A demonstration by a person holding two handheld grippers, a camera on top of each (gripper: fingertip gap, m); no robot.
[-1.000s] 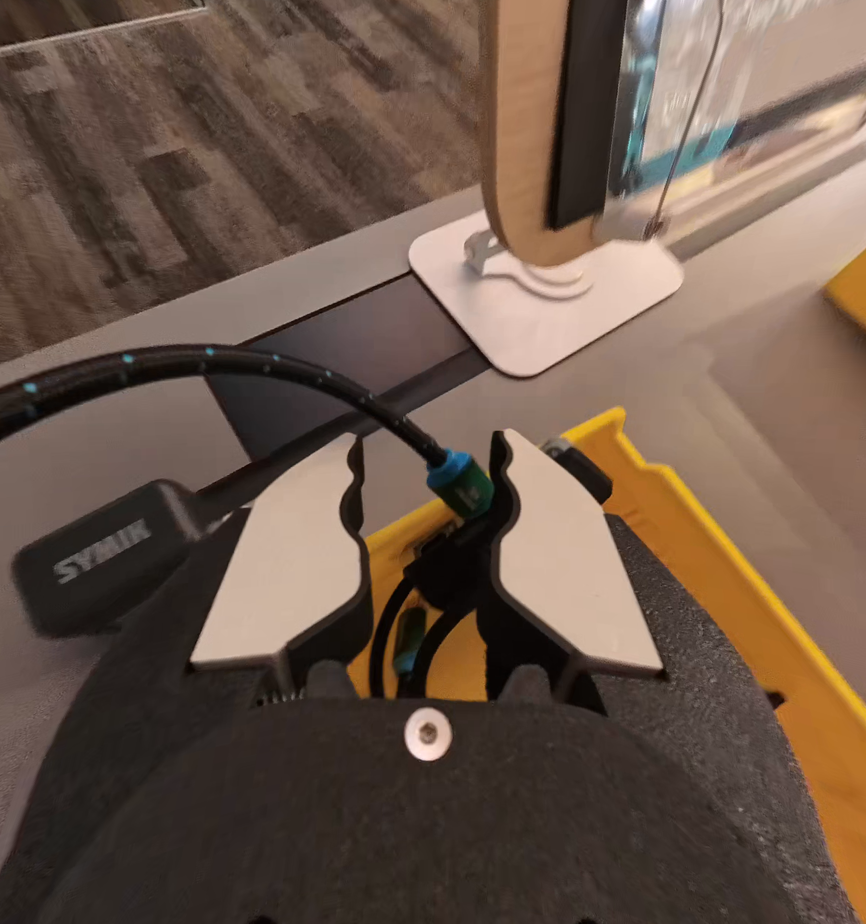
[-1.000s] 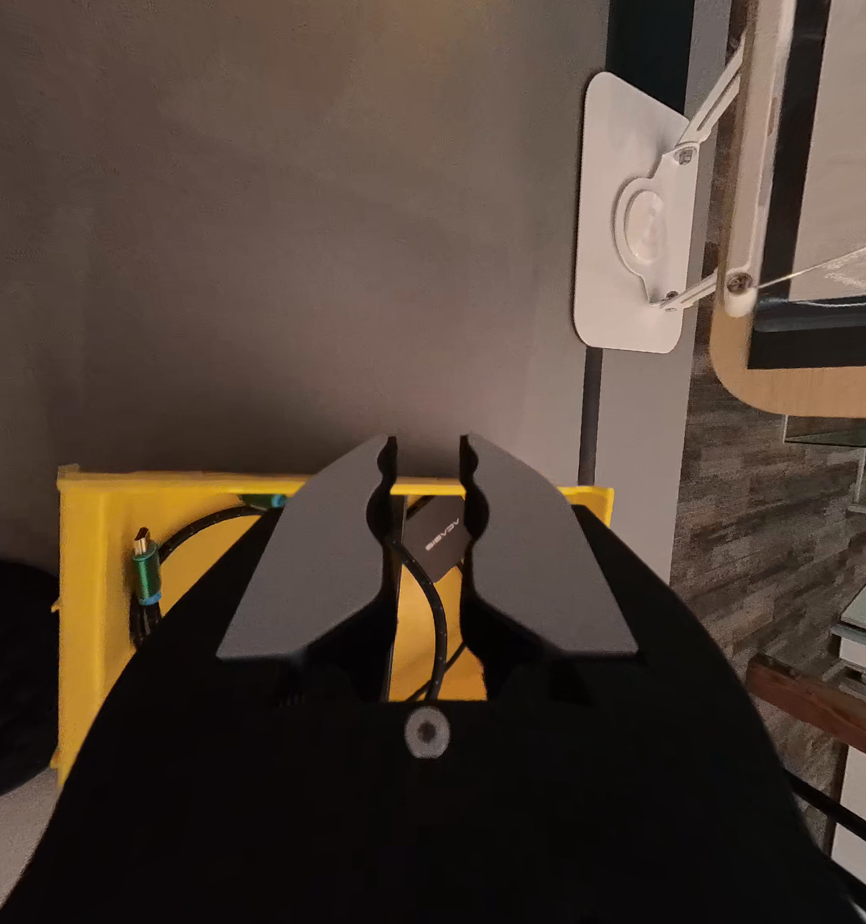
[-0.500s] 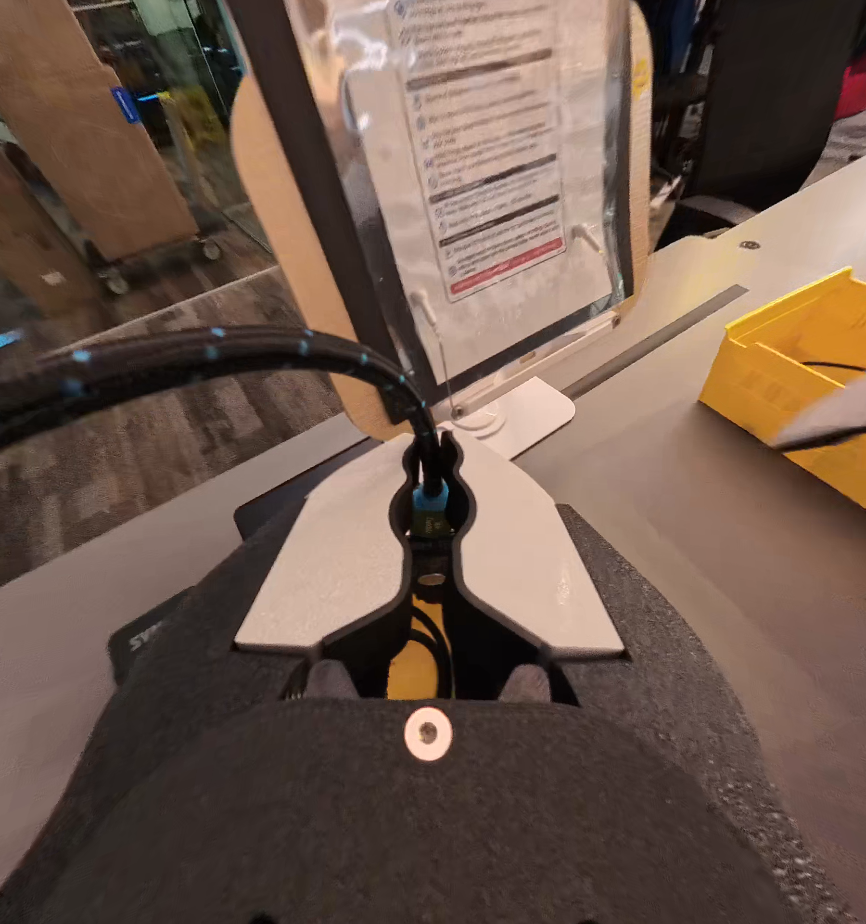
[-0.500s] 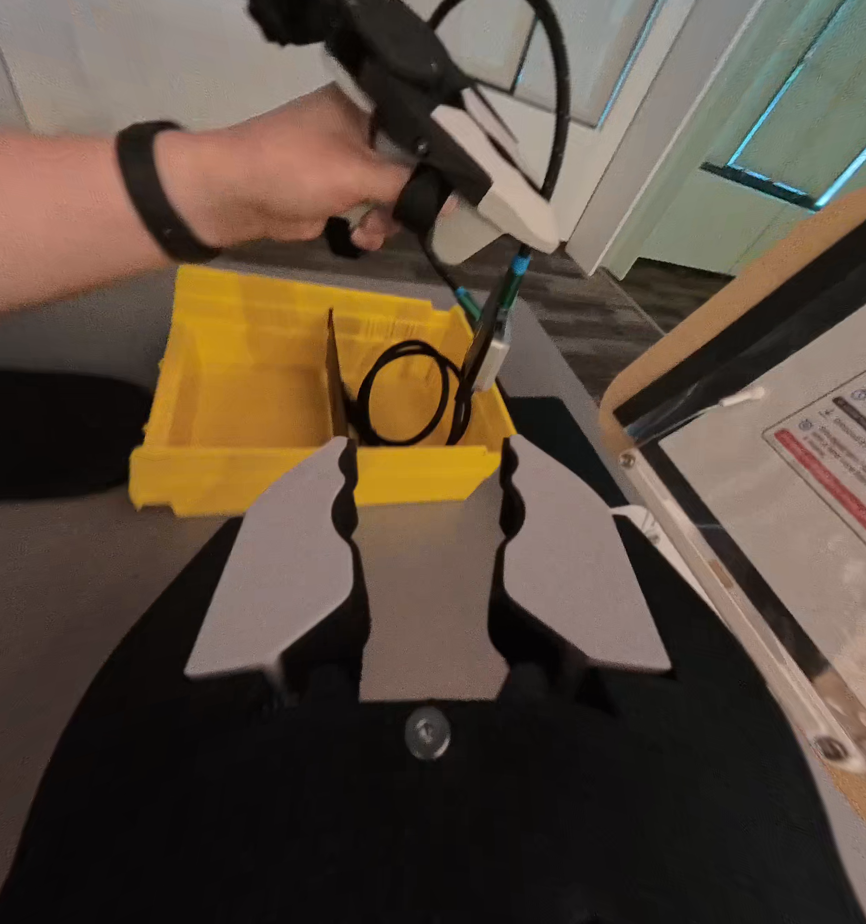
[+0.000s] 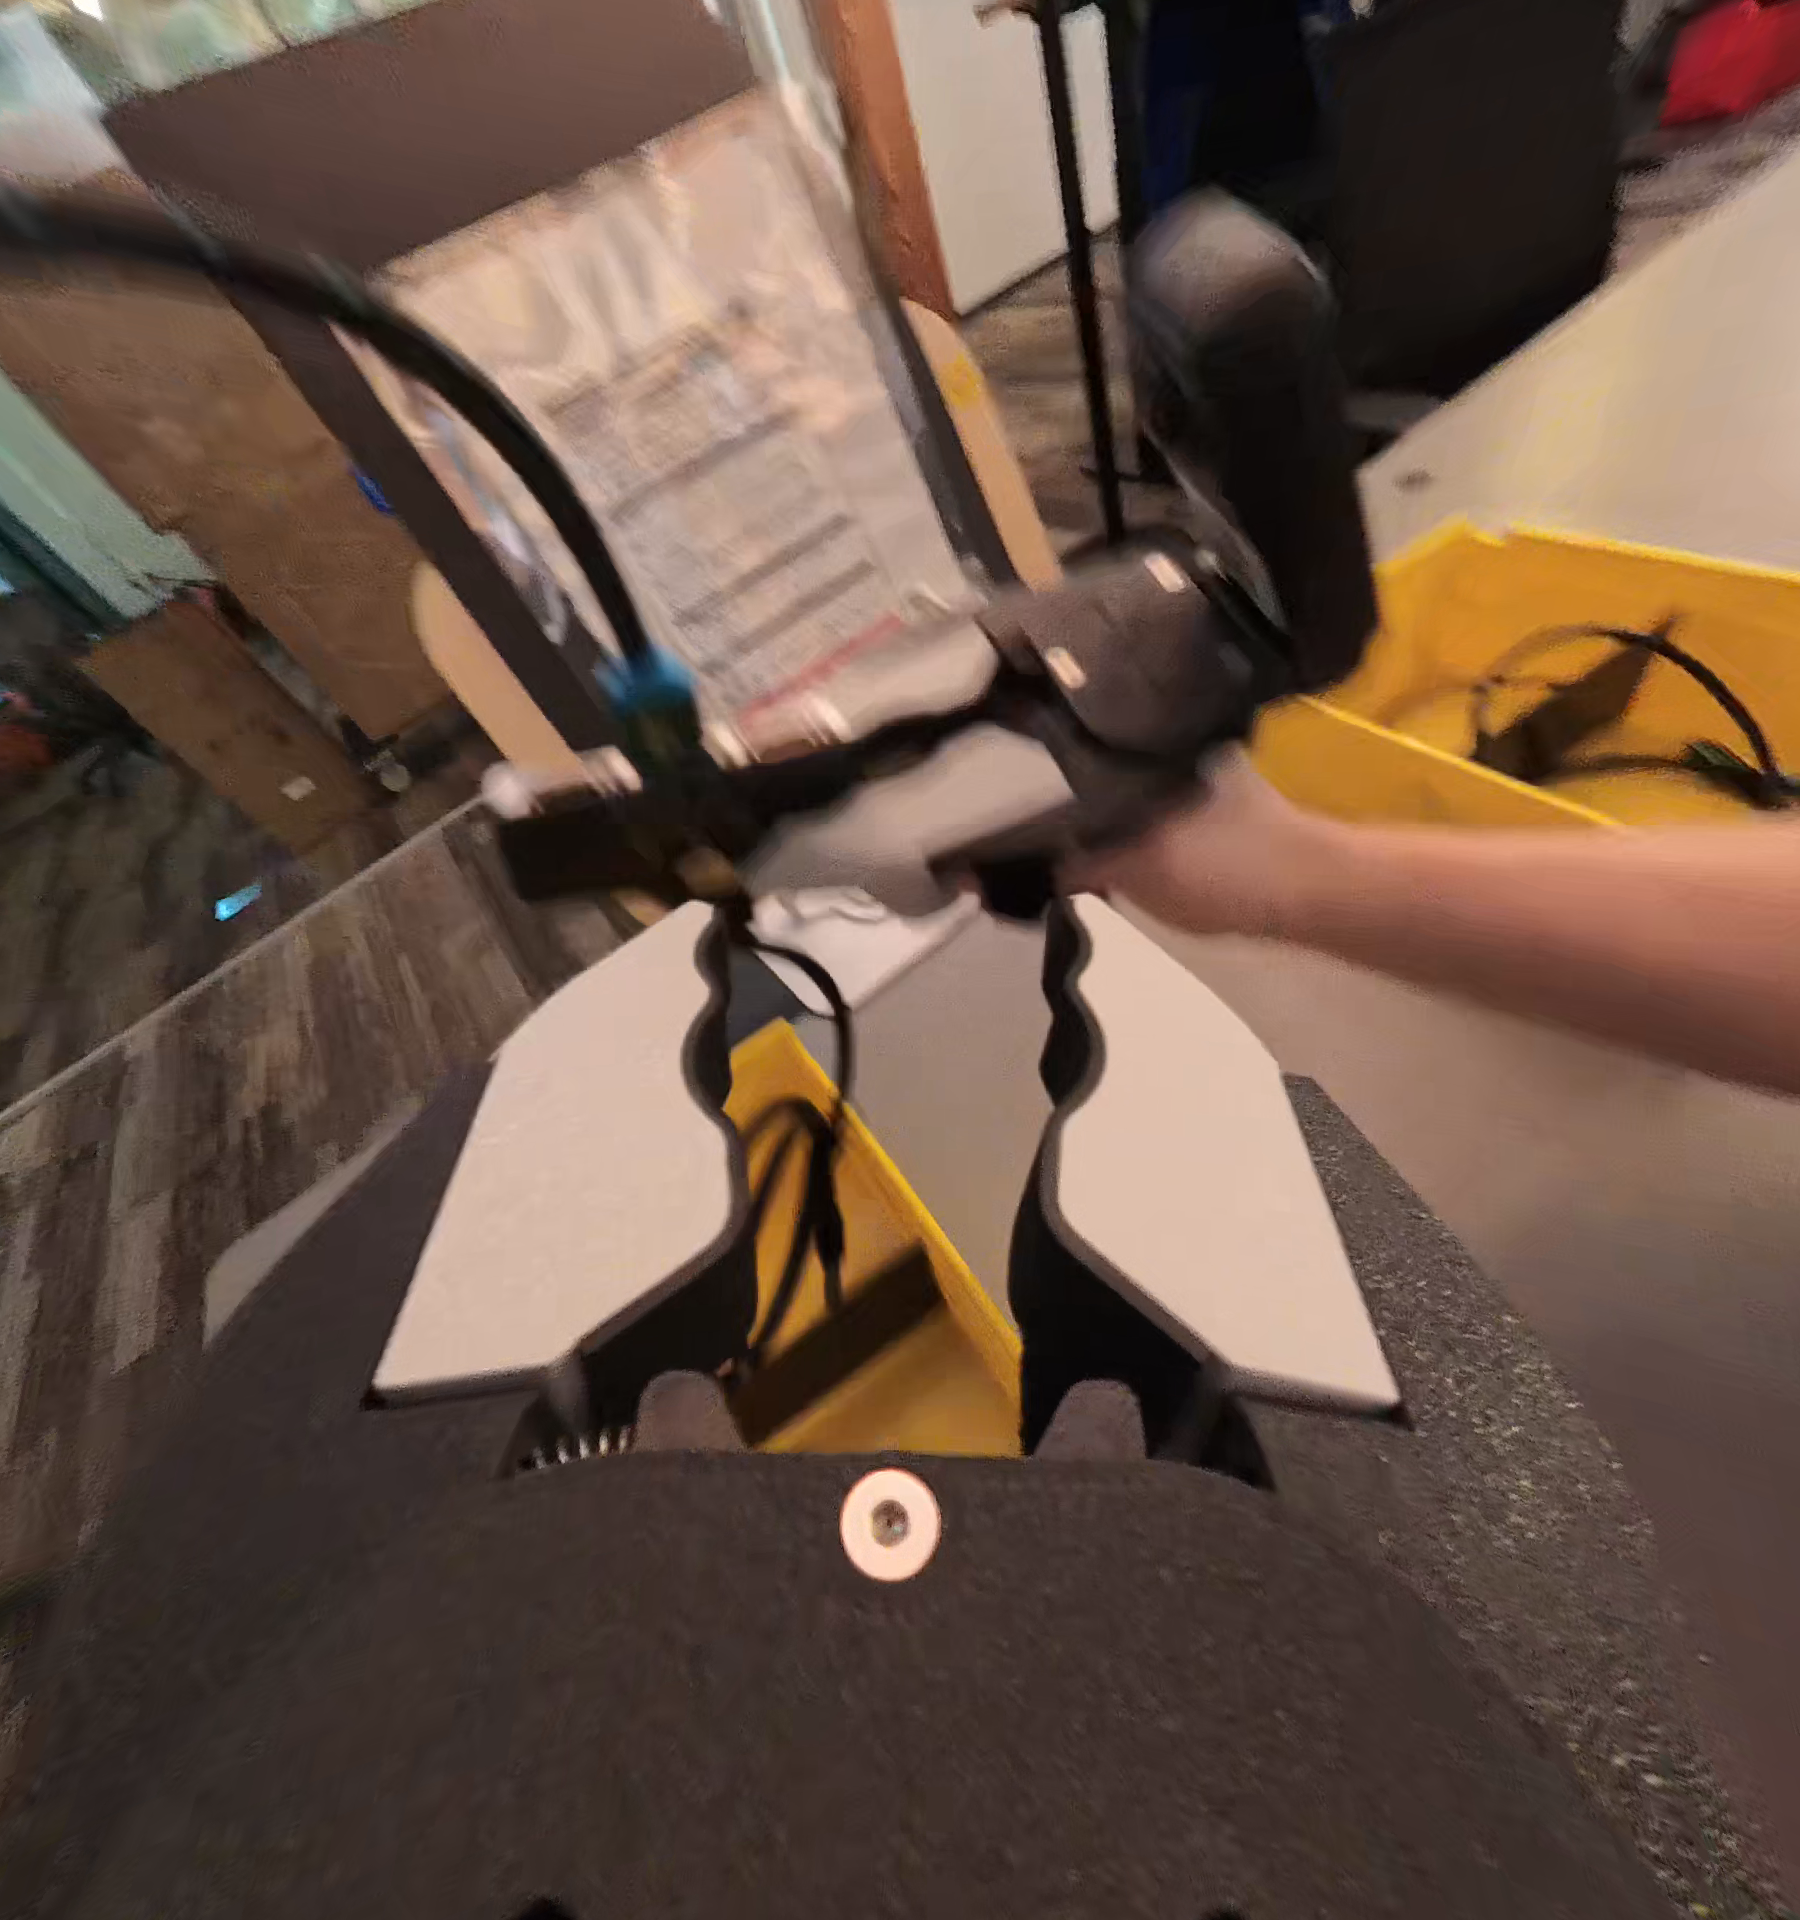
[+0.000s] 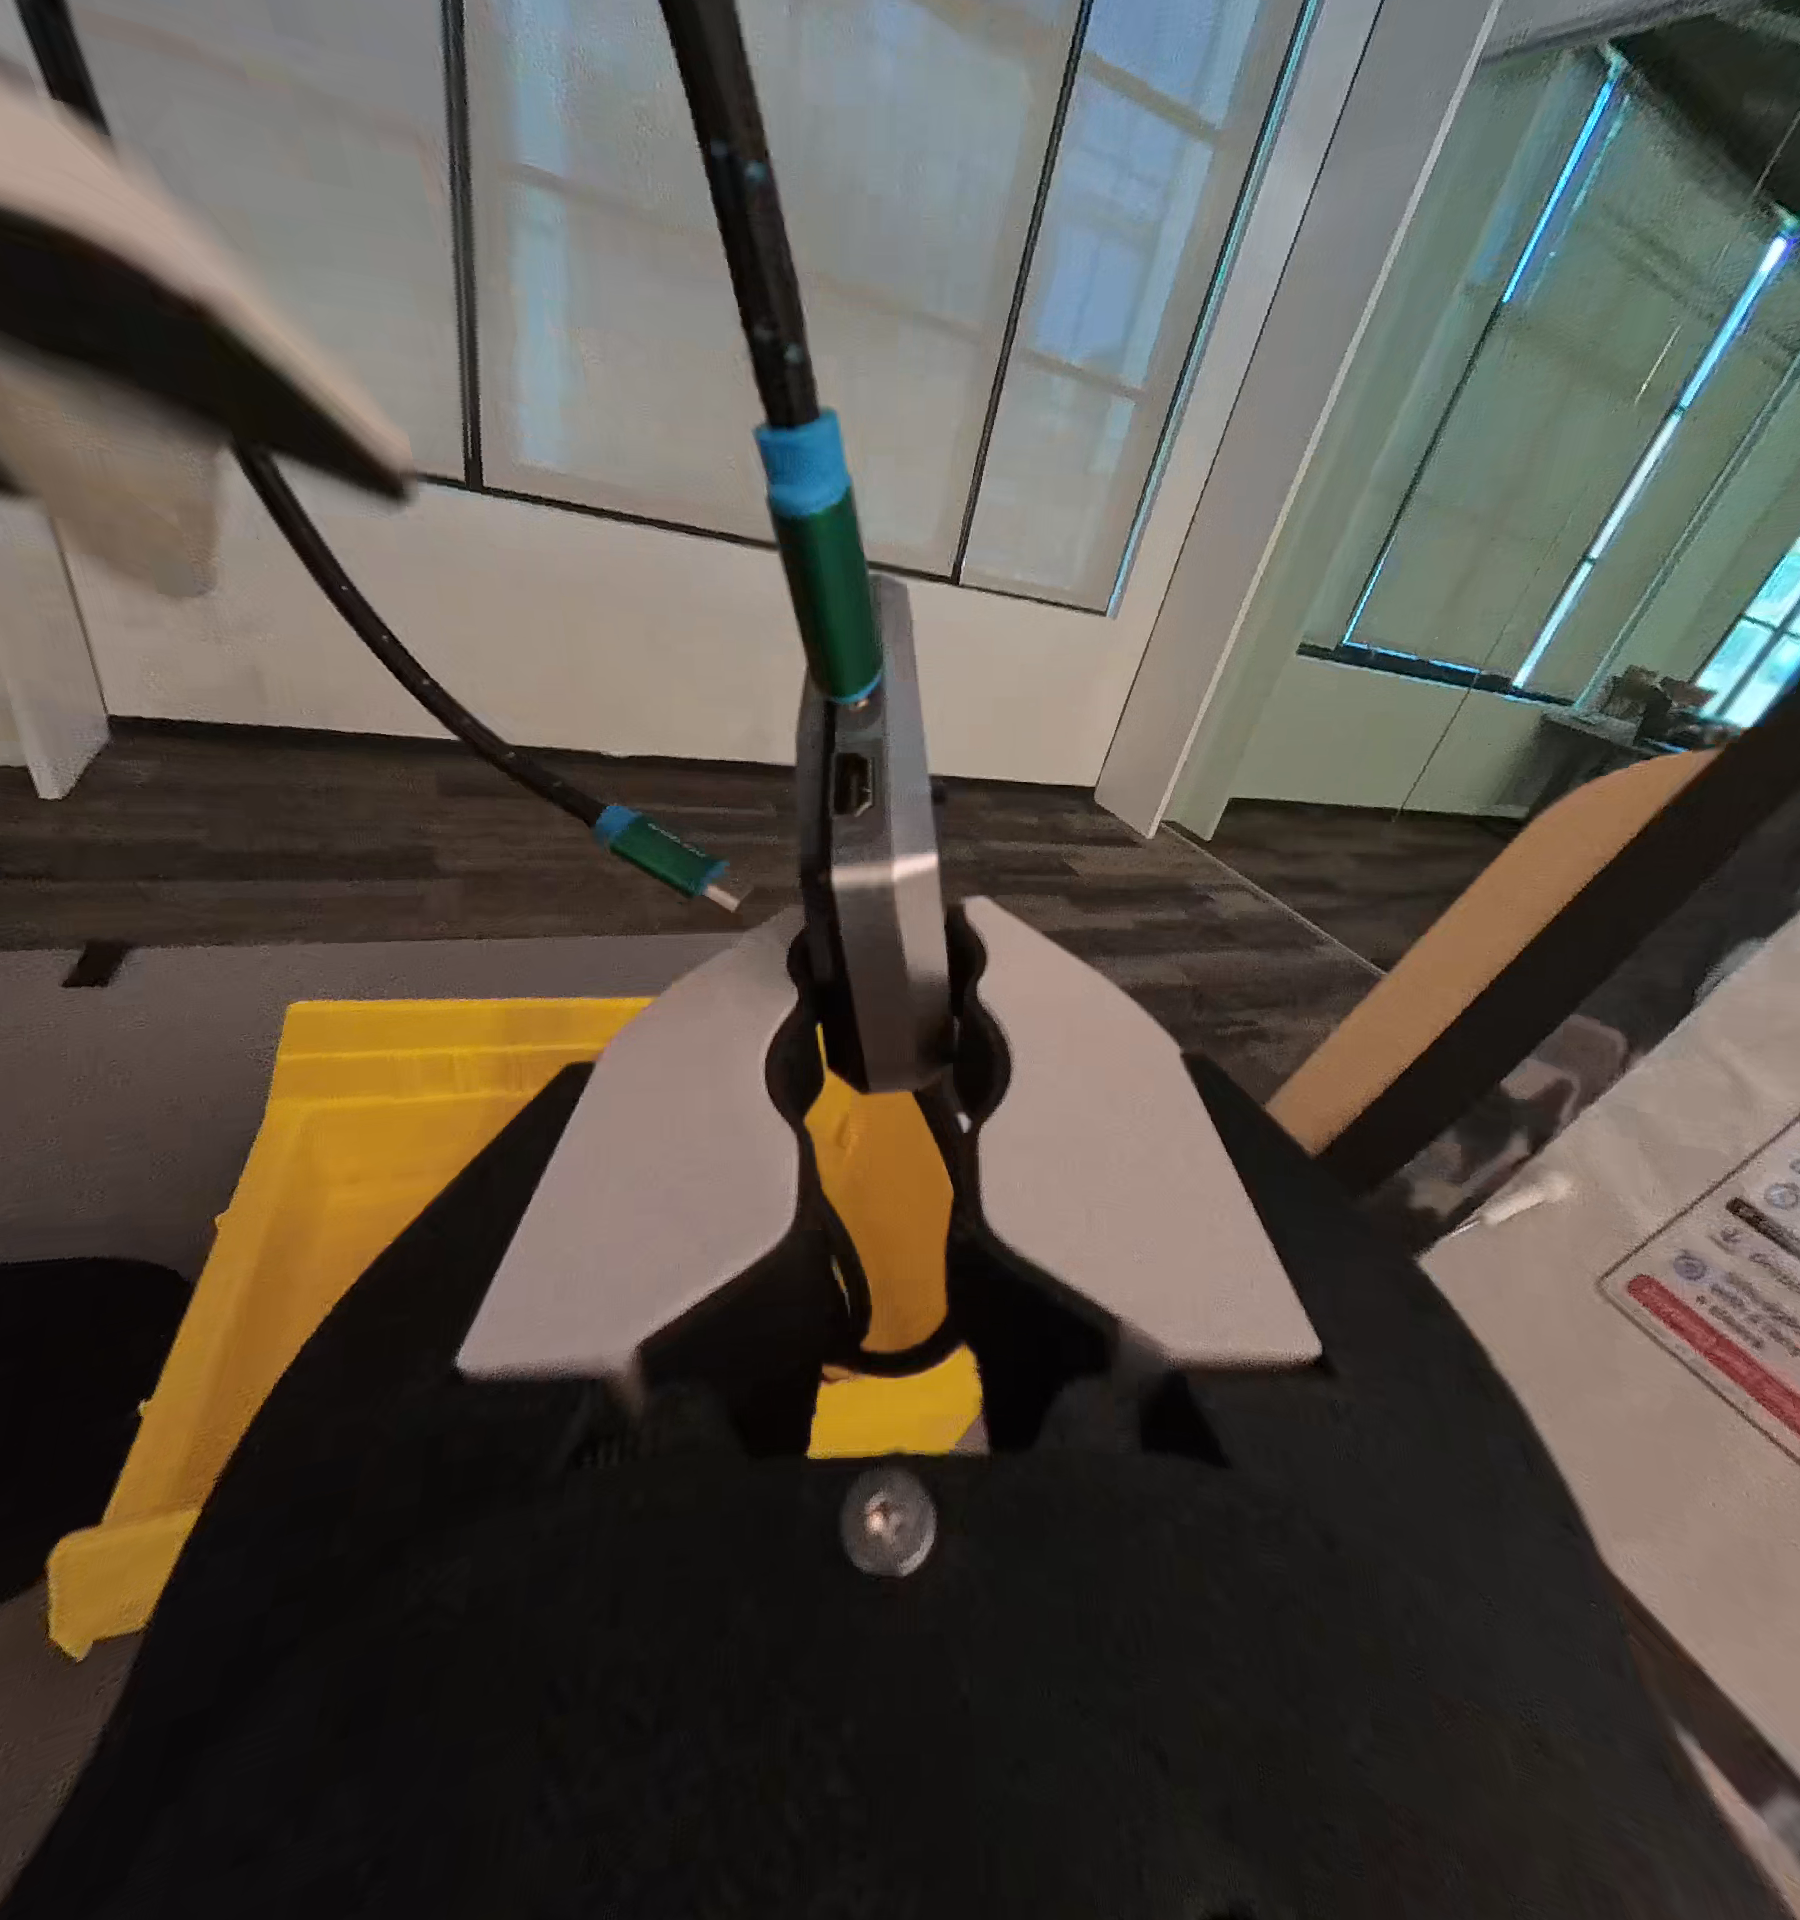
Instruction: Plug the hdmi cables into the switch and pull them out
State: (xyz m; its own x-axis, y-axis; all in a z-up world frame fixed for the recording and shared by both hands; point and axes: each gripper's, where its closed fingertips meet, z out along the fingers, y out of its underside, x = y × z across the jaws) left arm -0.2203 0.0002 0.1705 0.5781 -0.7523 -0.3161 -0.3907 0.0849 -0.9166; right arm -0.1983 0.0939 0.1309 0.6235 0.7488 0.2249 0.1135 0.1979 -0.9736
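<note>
Right gripper [image 6: 880, 997] jaws clamped on the switch [image 6: 875, 831]; left gripper [image 5: 880, 966] jaws wide, empty.

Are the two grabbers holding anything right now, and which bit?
The right gripper pinches the grey switch by its lower end. The left gripper is open and holds nothing.

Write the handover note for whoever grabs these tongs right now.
Right tongs: shut on the grey switch, held upright above the yellow bin.
Left tongs: open, empty.
One green HDMI plug is in the switch's top end; the port below it is free. A second green plug hangs loose to the left.
Left: plug the loose cable into the free port, then pull both out.
</note>
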